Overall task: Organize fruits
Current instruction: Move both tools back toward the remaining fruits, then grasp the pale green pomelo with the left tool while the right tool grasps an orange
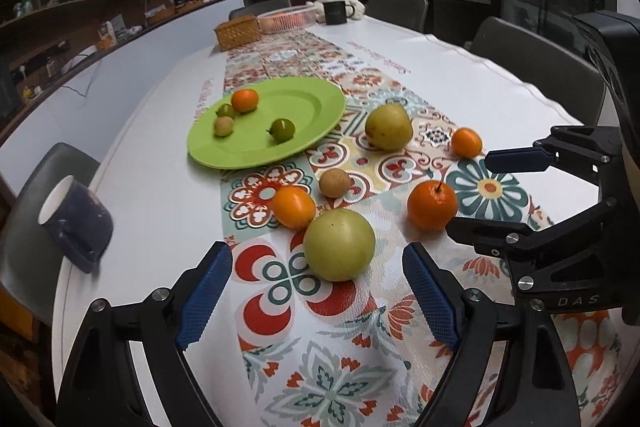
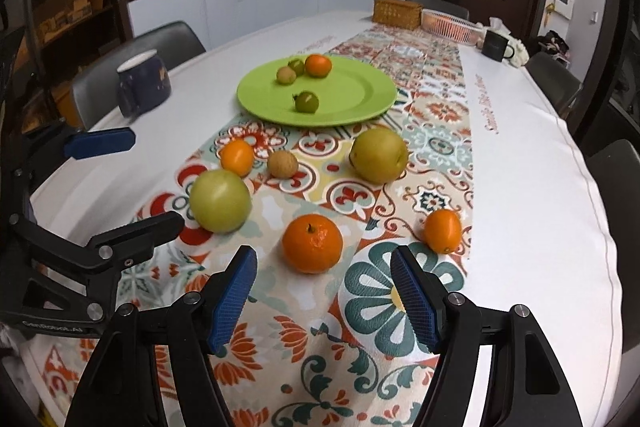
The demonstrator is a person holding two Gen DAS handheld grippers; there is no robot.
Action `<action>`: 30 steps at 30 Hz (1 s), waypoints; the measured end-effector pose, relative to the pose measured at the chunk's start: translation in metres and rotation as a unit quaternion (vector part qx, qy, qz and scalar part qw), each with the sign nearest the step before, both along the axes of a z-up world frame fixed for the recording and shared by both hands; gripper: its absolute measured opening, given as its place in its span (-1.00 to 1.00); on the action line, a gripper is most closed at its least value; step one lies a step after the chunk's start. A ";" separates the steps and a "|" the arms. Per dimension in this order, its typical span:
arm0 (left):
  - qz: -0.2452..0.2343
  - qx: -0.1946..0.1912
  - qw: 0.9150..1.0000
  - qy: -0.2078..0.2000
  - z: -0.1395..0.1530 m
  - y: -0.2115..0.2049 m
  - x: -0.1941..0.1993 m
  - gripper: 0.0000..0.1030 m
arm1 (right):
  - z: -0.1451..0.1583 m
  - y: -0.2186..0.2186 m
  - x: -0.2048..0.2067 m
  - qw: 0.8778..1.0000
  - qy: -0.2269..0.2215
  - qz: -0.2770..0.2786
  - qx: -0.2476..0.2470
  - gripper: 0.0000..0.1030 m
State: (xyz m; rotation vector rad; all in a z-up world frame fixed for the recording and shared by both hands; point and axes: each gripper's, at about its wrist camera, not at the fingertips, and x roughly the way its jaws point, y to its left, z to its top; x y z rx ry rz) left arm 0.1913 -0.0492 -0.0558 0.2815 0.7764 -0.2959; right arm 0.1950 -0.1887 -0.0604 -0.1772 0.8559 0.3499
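Note:
A green plate (image 1: pixel 316 103) (image 2: pixel 360 87) holds a small orange (image 1: pixel 245 99), two green tomatoes (image 1: pixel 282 129) and a pale round fruit (image 1: pixel 223 126). Loose on the patterned runner lie a green apple (image 1: pixel 339 243) (image 2: pixel 220 201), a tangerine with a stem (image 1: pixel 432 205) (image 2: pixel 313 243), a yellow-green pear (image 1: pixel 388 127) (image 2: pixel 379 155), a brown longan (image 1: pixel 334 183) (image 2: pixel 282 164) and two small oranges (image 1: pixel 294 207) (image 1: pixel 466 142). My left gripper (image 1: pixel 318 269) is open and empty just before the apple. My right gripper (image 2: pixel 324 273) is open and empty just before the tangerine.
A dark blue mug (image 1: pixel 76 223) (image 2: pixel 142 83) stands at the table's left edge. A wicker box (image 1: pixel 238 31), a pink basket (image 1: pixel 286 19) and a black mug (image 1: pixel 335 13) stand at the far end. Chairs surround the table.

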 end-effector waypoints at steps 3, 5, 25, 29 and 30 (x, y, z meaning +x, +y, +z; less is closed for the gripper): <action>-0.006 -0.001 1.000 0.011 -0.007 -0.002 0.008 0.70 | -0.010 0.000 0.008 1.000 0.014 0.001 -0.001 0.35; -0.008 -0.002 1.000 0.017 -0.011 -0.005 0.014 0.70 | -0.015 -0.001 0.012 1.000 0.022 0.001 0.002 0.32; -0.001 -0.046 0.997 0.070 -0.031 -0.006 0.038 -0.04 | -0.033 -0.001 0.037 0.996 0.063 0.007 0.057 -0.17; 0.011 -0.051 0.996 0.076 -0.030 -0.006 0.037 -0.04 | -0.032 -0.002 0.034 0.996 0.062 0.001 0.060 -0.17; 0.013 -0.053 0.995 0.078 -0.029 -0.006 0.036 -0.04 | -0.032 -0.003 0.034 0.996 0.061 0.000 0.059 -0.17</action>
